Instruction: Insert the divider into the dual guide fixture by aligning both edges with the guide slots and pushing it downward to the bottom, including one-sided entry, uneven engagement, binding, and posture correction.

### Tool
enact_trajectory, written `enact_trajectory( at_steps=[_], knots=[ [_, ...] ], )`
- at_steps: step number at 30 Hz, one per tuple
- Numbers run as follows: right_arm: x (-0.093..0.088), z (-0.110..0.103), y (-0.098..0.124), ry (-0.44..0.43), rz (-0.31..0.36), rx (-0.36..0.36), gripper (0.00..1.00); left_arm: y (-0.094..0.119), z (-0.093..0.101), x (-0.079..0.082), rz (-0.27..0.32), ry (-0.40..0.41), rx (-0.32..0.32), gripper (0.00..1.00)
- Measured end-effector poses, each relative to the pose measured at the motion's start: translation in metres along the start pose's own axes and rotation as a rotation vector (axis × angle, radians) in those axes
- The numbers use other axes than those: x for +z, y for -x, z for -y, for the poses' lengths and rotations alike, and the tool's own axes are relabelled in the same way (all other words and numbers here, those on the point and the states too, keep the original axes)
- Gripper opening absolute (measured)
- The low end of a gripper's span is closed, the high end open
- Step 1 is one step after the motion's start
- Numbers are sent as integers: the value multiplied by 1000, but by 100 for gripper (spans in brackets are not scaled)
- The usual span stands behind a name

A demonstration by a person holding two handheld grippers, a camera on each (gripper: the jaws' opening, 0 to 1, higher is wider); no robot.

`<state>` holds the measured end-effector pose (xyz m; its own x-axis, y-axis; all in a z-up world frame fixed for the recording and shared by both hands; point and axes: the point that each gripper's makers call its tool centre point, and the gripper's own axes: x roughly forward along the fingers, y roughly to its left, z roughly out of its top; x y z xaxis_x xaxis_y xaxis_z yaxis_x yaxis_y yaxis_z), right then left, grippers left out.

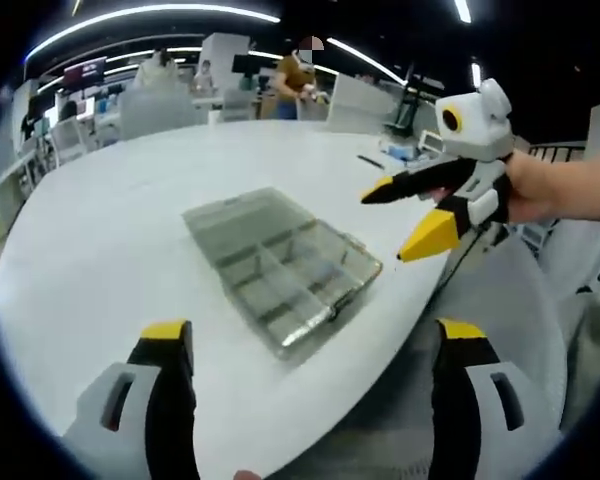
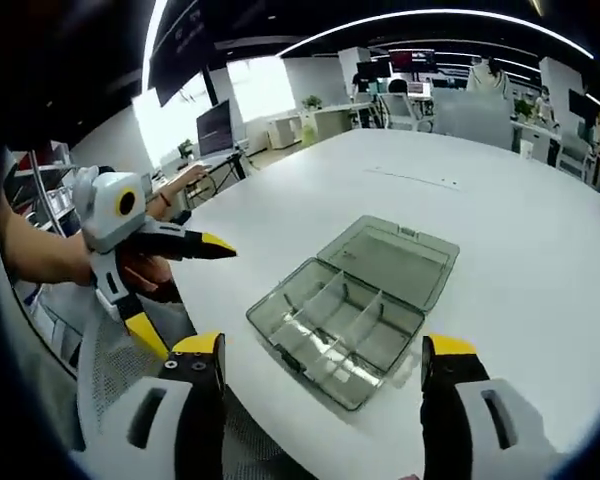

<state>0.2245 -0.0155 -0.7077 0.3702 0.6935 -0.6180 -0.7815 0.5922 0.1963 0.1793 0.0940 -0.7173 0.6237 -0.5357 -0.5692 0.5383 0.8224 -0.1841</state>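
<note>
Compartment box (image 1: 280, 268) lies lid-open (dividers seated inside) near the white table's (image 1: 100, 250) front edge. Left gripper (image 1: 310, 345) and right gripper (image 2: 320, 360) both spread wide, holding nothing, above that edge.

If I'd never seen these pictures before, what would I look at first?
Probably the clear plastic box lying open near the edge of the big white table, its lid flat behind it and thin dividers splitting the inside into little compartments. Next, the yellow-tipped grippers: the left gripper hangs open off the table's edge, and the right gripper hovers open beside the box, each held in a hand.
</note>
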Motion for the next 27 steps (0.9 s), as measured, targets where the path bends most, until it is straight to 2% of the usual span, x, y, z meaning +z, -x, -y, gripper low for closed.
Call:
enact_trajectory(
  at_steps=[18, 23, 27],
  knots=[
    [-12, 3, 29, -103, 57, -59, 83, 23, -3, 3, 34, 62, 99, 99],
    [-19, 3, 33, -125, 61, -77, 83, 30, -4, -6, 22, 91, 119, 99],
    [-22, 4, 39, -138, 71, -94, 82, 34, -5, -1, 37, 96, 137, 99]
  ],
)
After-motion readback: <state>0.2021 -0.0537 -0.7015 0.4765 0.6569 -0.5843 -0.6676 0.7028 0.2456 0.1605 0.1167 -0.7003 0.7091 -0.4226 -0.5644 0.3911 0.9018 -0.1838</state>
